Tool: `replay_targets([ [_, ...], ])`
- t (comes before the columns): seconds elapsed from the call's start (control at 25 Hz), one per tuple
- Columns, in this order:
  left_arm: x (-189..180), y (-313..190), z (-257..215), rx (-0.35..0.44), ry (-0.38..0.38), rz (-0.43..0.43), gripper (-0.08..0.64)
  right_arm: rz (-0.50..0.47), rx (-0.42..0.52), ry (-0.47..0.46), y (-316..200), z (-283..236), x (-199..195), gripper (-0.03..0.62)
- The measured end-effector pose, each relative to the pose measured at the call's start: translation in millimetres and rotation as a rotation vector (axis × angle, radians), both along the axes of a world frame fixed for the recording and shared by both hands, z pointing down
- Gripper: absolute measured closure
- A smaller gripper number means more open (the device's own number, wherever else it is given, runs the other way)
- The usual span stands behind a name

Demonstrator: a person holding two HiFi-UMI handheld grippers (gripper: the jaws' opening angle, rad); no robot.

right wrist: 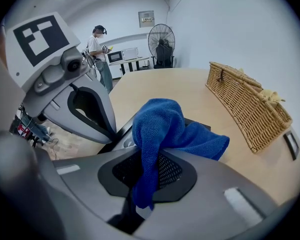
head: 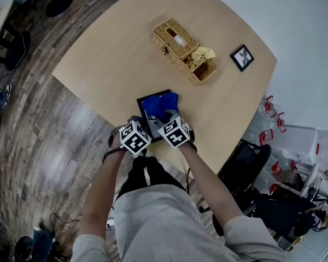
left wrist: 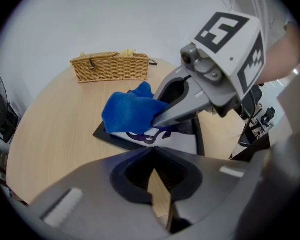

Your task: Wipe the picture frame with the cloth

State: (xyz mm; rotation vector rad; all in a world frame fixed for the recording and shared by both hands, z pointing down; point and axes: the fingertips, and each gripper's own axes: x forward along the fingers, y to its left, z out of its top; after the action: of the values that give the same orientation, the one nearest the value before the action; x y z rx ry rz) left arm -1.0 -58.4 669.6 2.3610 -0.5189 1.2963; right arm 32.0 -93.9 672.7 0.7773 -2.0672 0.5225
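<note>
L gripper (left wrist: 152, 151): jaws together at the tips, nothing btwn them; only a sliver of tabletop shows through the slot behind. It sits at the near-left corner of the picture frame (head: 151, 96), pointing toward it; can't tell if it touches the frame.

R gripper (right wrist: 149, 153): clamped on the blue cloth (head: 161, 107). A fold of cloth runs down btwn the jaws, and the rest bunches up in front and drapes onto the frame. In the left gripper view its jaw tips point down at a slant into the cloth, right over the frame's picture.

The frame is black-edged w/ a white picture and dark blue print. It lies flat on the light wood table (head: 109, 53), close to the near edge in front of the person. The cloth covers most of its far-right part; the near part shows bare btwn the two marker cubes.

Further back on the table is a wicker basket (head: 183, 51), one half lidded and the other open w/ a yellow rag (head: 202, 54) in it. A small black frame (head: 242, 57) lies flat near the far-right edge, well apart from the rest.

Right gripper view bkgd: a person (right wrist: 97, 49) standing and a floor fan (right wrist: 161, 41).
</note>
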Motion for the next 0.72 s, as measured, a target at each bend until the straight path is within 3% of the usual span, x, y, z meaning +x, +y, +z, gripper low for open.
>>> replay_targets([
  [0.72, 0.5, 0.8, 1.8, 0.005, 0.0, 0.019, 0.506, 0.032, 0.008, -0.012, -34.3, -1.7, -11.9, 0.543],
])
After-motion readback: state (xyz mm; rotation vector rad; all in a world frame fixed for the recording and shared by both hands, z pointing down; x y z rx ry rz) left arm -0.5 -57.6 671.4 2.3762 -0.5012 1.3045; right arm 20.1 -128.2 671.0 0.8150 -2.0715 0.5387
